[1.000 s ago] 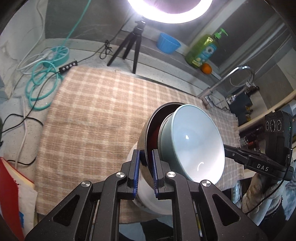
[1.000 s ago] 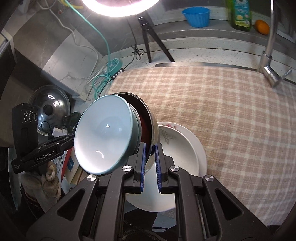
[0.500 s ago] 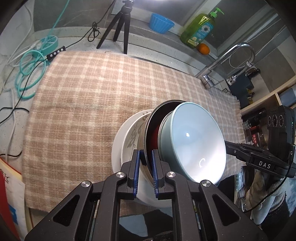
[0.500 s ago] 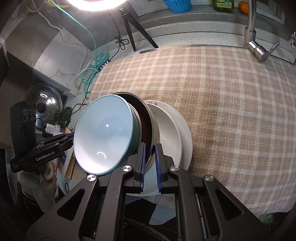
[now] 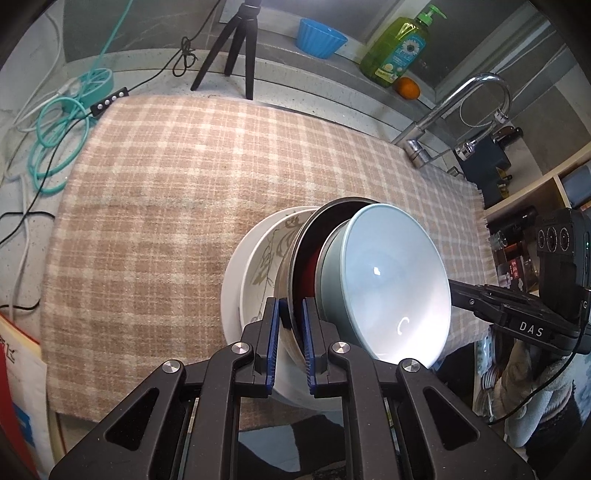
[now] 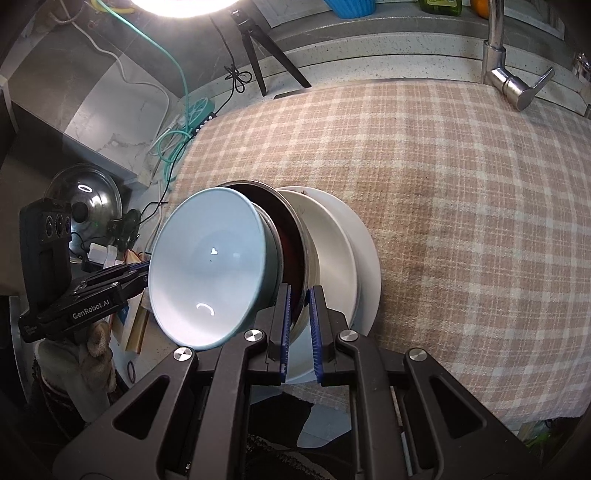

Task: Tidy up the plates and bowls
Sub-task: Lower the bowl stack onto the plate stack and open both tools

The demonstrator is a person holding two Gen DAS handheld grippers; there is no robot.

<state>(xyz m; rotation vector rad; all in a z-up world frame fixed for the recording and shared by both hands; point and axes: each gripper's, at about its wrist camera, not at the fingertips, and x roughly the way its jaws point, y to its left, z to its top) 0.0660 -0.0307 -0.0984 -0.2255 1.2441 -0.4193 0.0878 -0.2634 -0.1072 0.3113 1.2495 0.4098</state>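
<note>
A steel bowl (image 5: 291, 266) with a dark red inside holds a light blue bowl (image 5: 391, 280) nested in it. Both grippers grip the steel bowl's rim from opposite sides. My left gripper (image 5: 291, 332) is shut on the rim in the left wrist view. My right gripper (image 6: 300, 317) is shut on the rim (image 6: 308, 258) in the right wrist view, with the blue bowl (image 6: 210, 269) to its left. Under the bowls sit a patterned white plate (image 5: 264, 258) and a larger white plate (image 5: 232, 280) on the checked cloth (image 5: 166, 192).
A tripod (image 5: 236, 48), a blue cup (image 5: 321, 33), a green soap bottle (image 5: 399, 48), an orange (image 5: 406, 88) and a tap (image 5: 461, 107) stand along the back. Cables (image 5: 55, 125) lie at the left. A pot lid (image 6: 86, 199) hangs beyond the counter's near edge.
The bowls, held by both grippers, have moved over the stacked white plates, which show more fully beneath them now. Both grips are unchanged.
</note>
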